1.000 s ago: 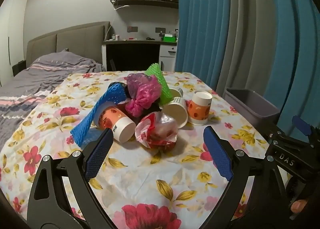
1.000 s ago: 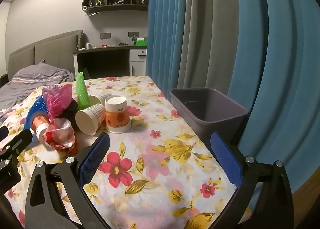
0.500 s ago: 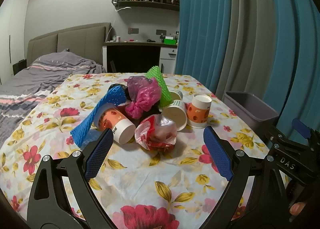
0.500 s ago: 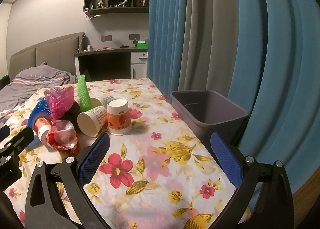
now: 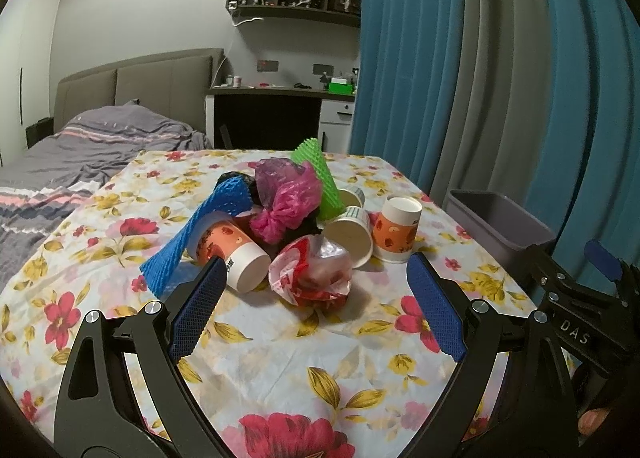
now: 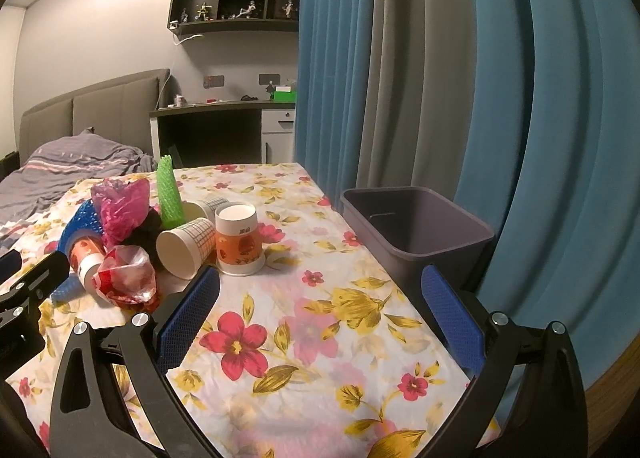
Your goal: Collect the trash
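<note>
Both pairs of jaws stood wide open and held nothing. The left gripper (image 5: 316,298) hung low over the flowery tablecloth (image 5: 280,370), pointing at the trash pile (image 5: 288,225). The right gripper (image 6: 320,310) hung over the cloth beside it, between the pile and the gray bin (image 6: 416,225).

All the trash sat in one heap on the table. A crumpled red and clear bag (image 5: 312,270) lay at the near side of the heap, closest to the left gripper. Just beside it lay an orange paper cup (image 5: 228,254) on its side, with a blue foam net (image 5: 200,230) touching it. A pink plastic bag (image 5: 288,201) sat on top of the heap, and a green foam net (image 5: 320,177) stood up behind it. A checked cup (image 5: 352,230) lay on its side next to the red bag. One orange cup (image 5: 396,230) stood upside down at the bin side of the heap.

The bin stood past the table edge, near the blue curtain (image 6: 540,97). A gray bed (image 5: 92,145) was behind the heap.
</note>
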Demonstrator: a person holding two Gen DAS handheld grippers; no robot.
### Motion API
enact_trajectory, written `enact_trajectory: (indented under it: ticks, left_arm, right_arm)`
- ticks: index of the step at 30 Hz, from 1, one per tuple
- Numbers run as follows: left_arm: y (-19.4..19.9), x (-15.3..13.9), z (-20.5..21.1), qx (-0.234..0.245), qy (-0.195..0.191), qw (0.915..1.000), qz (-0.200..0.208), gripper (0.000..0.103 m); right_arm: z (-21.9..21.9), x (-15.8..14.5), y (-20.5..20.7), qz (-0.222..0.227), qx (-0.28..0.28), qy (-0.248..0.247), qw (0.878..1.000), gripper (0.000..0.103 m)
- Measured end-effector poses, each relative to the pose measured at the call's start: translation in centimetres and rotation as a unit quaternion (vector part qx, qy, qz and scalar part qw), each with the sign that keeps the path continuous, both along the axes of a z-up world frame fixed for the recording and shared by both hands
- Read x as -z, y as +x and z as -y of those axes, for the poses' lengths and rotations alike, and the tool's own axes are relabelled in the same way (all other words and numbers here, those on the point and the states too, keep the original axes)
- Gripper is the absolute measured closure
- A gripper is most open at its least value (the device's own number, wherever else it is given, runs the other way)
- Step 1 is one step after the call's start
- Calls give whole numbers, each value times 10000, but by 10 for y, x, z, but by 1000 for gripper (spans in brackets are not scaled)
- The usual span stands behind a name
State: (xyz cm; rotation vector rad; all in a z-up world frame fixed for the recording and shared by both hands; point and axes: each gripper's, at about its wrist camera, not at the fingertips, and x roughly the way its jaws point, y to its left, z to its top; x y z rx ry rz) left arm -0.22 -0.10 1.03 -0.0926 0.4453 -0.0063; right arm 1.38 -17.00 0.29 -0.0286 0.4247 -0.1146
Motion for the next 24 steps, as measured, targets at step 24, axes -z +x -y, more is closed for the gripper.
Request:
enact_trajectory:
  ticks: [24]
  left_arm:
    - [2, 1, 8, 53, 47, 10000, -4, 13]
  right_arm:
    - [0, 0, -1, 44, 18, 30, 10000, 5]
